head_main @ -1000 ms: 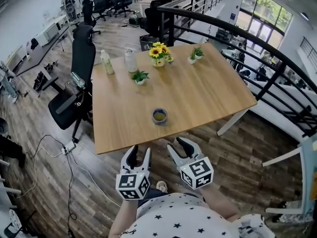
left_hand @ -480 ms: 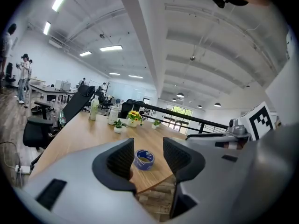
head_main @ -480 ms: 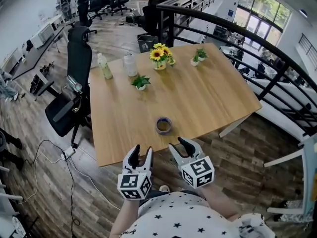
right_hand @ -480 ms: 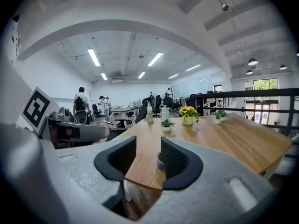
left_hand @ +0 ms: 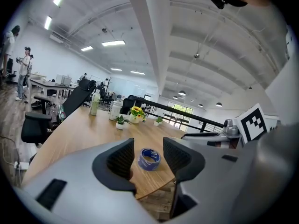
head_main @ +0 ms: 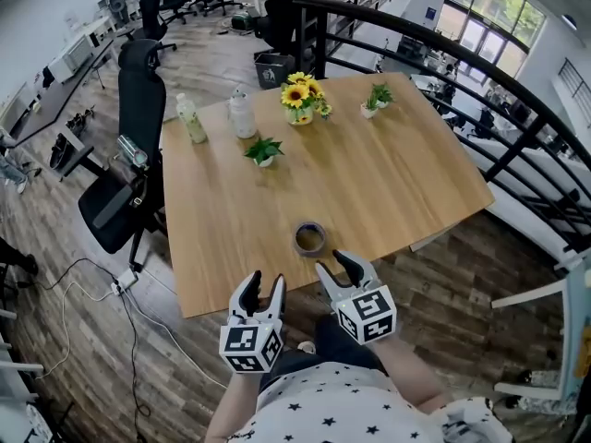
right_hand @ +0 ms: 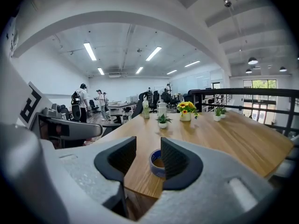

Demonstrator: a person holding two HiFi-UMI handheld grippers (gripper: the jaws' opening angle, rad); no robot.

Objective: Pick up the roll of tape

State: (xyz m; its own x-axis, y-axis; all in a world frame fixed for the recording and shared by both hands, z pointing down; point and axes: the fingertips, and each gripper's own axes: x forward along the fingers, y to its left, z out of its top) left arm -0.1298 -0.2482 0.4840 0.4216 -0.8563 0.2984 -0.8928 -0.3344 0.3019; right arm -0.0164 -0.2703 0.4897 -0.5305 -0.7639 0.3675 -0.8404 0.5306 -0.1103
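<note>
**Head view.** A wooden table [head_main: 397, 178] fills the middle of the frame. The roll of tape [head_main: 309, 238], blue with an open core, lies flat near the table's near edge. It is well apart from the things along the far side: a pale bottle [head_main: 191, 118], a clear jar [head_main: 242, 115], a pot of sunflowers [head_main: 300, 96] and 2 small green plants [head_main: 263, 150] [head_main: 377, 97]. The left gripper [head_main: 263, 284] and the right gripper [head_main: 335, 266] hover at the near edge, each with a marker cube on top. Neither touches the tape. The right gripper is the nearer of the 2, just short of the roll. A black office chair [head_main: 138, 127] stands at the table's left side, and a dark railing [head_main: 434, 49] curves past its right.

**Left gripper view.** The 2 jaws stand apart with nothing between their pads, so the gripper is released and empty. The roll of tape [left_hand: 150, 158] shows through the gap, resting on the table beyond the jaws. The right gripper's marker cube [left_hand: 254, 121] appears at the right.

**Right gripper view.** The 2 jaws stand apart and grip nothing, so this gripper is also released. The roll of tape [right_hand: 156, 164] lies on the table just beyond the jaws, its right part hidden behind the right jaw. The plants, sunflowers, jar and bottle line the far end of the table.
</note>
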